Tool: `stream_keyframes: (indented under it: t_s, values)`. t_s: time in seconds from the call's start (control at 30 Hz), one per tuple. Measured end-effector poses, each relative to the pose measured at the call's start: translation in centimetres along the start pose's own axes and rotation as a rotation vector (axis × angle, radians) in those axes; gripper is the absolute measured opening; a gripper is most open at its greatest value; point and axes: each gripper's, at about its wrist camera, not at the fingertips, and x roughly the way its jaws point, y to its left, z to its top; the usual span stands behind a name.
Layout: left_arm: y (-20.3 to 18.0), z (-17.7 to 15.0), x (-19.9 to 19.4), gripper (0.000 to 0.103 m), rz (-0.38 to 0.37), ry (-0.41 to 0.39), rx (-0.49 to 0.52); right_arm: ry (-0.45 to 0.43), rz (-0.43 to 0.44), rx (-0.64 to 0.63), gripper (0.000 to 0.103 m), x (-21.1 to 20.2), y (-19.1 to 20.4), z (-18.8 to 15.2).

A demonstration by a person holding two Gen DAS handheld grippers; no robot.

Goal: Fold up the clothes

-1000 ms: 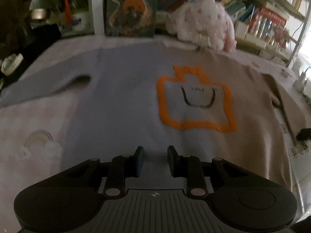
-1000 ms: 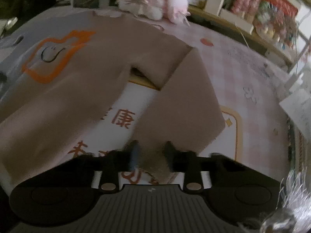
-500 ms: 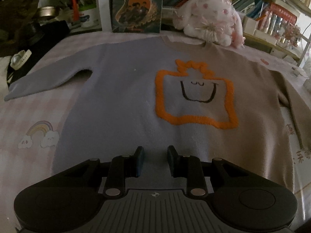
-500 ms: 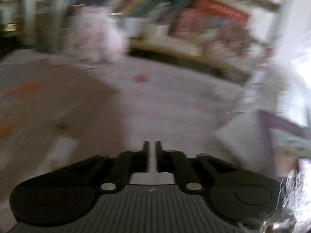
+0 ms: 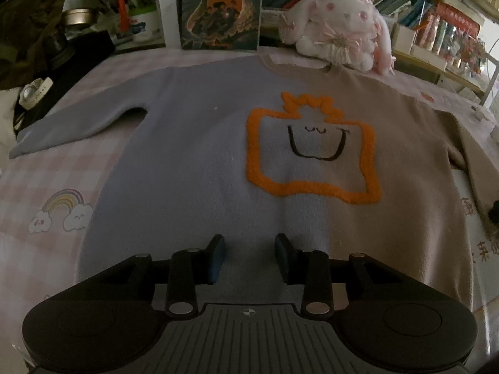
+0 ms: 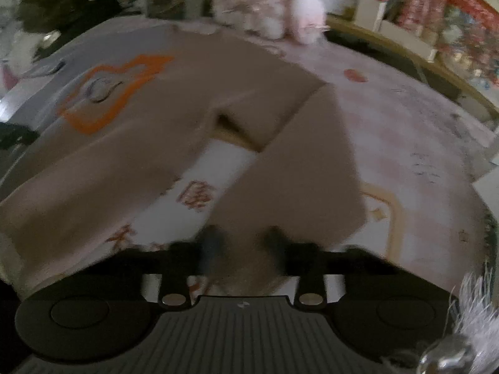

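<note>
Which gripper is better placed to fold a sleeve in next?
Right. The right gripper has the tan sleeve's cuff between its fingers, while the left gripper hangs open over the sweater's hem, far from the blue sleeve.

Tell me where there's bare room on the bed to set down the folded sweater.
Bare pink checked cover lies below the blue sleeve, around the rainbow print. More lies to the right of the tan sleeve in the right wrist view. Crowded: the far edge, with the plush rabbit and book, and the dark clutter at far left.
</note>
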Motion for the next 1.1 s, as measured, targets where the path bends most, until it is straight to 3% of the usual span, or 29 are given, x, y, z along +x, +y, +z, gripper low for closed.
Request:
stream_keyframes:
  t_s: [0.13, 0.4, 0.47, 0.5, 0.57, 0.7, 0.9, 0.97, 1.1]
  values:
    - [-0.1, 0.0, 0.1, 0.037, -0.001, 0.004, 0.010, -0.016, -0.071, 0.048, 0.004, -0.2, -1.8, 0.3]
    - [-0.1, 0.0, 0.1, 0.037, -0.003, 0.007, 0.014, -0.159, -0.520, 0.198, 0.006, -4.2, -9.1, 1.9]
    - [-0.1, 0.0, 0.1, 0.037, -0.004, 0.009, 0.013, -0.177, -0.580, 0.181, 0.015, -4.8, -9.6, 2.2]
    - [0.0, 0.1, 0.1, 0.037, -0.006, 0.011, 0.014, -0.190, -0.572, 0.167, 0.028, -5.1, -9.3, 2.2]
    - [0.1, 0.2, 0.1, 0.037, -0.005, 0.015, 0.016, -0.217, -0.551, 0.138, 0.041, -5.5, -8.6, 2.3]
    - [1.5, 0.7, -0.6, 0.038, 0.041, -0.015, -0.004, -0.210, -0.431, 0.077, 0.041, -4.8, -5.3, 2.1]
    - [5.7, 1.2, -1.5, 0.038, 0.119, -0.042, -0.058, -0.126, -0.228, 0.175, 0.041, -3.6, -0.4, 0.4]
    - [7.0, 1.1, -1.6, 0.050, 0.132, -0.043, -0.061, -0.098, -0.161, 0.207, 0.044, -3.2, 1.2, -0.2]
    - [8.8, 0.7, -1.7, 0.058, 0.133, -0.039, -0.032, -0.042, -0.025, 0.271, 0.051, -2.3, 4.4, -1.3]
